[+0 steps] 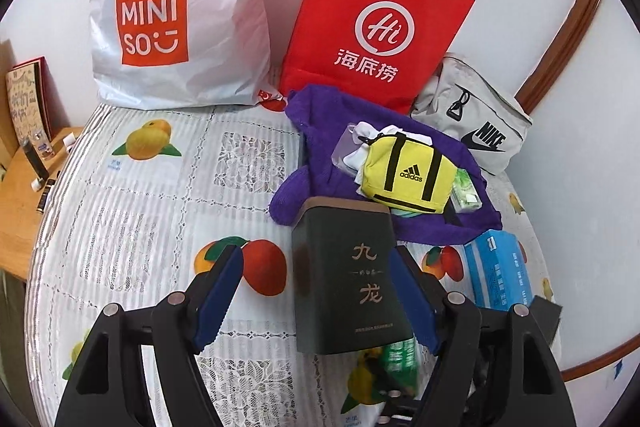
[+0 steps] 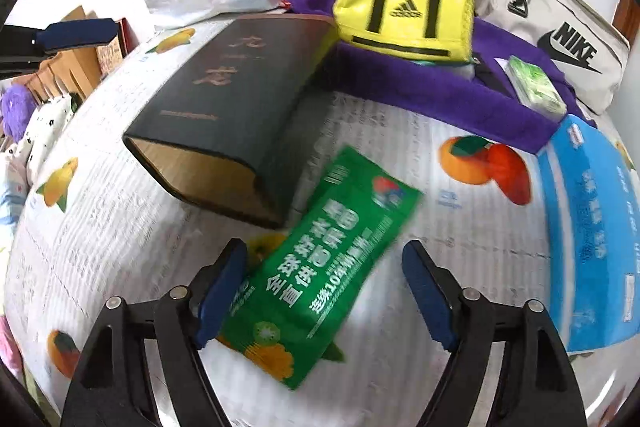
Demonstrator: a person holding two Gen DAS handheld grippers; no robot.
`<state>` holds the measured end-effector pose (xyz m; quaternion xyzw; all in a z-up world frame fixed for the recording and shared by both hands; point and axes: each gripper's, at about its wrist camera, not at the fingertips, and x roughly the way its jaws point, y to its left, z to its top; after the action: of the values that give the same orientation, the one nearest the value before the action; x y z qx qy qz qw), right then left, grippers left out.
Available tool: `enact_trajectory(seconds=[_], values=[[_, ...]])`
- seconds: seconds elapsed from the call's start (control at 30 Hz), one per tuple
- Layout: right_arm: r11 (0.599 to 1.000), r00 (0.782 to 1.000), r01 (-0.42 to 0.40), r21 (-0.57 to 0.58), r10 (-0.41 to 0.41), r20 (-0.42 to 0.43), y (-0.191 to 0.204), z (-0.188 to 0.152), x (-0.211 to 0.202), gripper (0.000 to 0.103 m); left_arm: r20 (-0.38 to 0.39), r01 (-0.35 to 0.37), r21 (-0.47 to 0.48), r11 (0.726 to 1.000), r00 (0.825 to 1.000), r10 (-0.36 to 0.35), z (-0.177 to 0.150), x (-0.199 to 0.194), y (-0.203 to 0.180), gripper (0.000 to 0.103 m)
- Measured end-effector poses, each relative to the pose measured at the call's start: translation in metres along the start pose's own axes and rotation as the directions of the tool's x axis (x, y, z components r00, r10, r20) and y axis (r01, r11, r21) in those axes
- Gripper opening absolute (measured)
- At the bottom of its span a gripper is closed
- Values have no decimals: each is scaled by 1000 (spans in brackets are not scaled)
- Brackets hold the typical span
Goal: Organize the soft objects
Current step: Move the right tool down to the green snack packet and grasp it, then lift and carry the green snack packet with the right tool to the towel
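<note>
Two hand-held grippers, both spread apart. Right hand-held gripper (image 2: 324, 291) straddled green packet (image 2: 320, 267), low centre of frame, flat on table (image 2: 120, 235), touching nothing firmly. Left hand-held gripper (image 1: 316, 291) flanked dark box (image 1: 350, 283), lower centre, unclamped. Risks, as judged: slick packet sliding off fingertips; box tipping onto packet; purple towel (image 1: 320, 115) dragging yellow pouch (image 1: 408, 171) off.

White plastic bag (image 1: 180, 11): read "MINISO"
Red paper bag (image 1: 376, 23): "Hi 海底捞"
Grey pouch (image 1: 476, 115): "NIKE"
Yellow mini bag (image 1: 408, 175): "adidas"
Dark box (image 1: 352, 287): "九龙"
</note>
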<state>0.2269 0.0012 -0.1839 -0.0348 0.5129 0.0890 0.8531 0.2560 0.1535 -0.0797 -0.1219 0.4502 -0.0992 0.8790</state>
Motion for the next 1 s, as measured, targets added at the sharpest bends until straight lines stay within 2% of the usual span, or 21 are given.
enact_trajectory(seconds=[0.13,0.27,0.33,0.4,0.5,0.6,0.67,0.73,1.0], values=[[1000,999,-2,27,3,-40,-24,-3,-3,77,0,13,-4,1000,1000,-13,0,3,-2,73],[997,999,-34,69,36,-23,-43,-5,-9,77,-9,17,5,1000,1000,-17,2,7,-9,73],[999,999,-36,29,36,1,-41,-5,-7,69,-13,14,18,1000,1000,-13,4,9,-14,73],[1000,999,-24,-15,24,39,-38,-5,-7,41,-16,14,24,1000,1000,-13,5,12,-16,73],[998,998,-55,-18,55,39,-45,-3,-9,31,-30,14,30,999,999,-13,9,21,-21,73],[993,993,-119,-4,119,20,-58,-3,-12,22,-42,23,39,999,999,-21,13,29,-27,73],[985,985,-173,29,173,-3,-68,-2,-14,21,-47,31,48,998,998,-29,15,34,-32,73],[980,981,-193,37,194,-7,-72,-2,-19,20,-43,39,60,997,998,-36,18,37,-39,73],[974,972,-228,14,227,62,-95,8,-62,20,0,-14,92,996,1000,14,38,49,-49,73]])
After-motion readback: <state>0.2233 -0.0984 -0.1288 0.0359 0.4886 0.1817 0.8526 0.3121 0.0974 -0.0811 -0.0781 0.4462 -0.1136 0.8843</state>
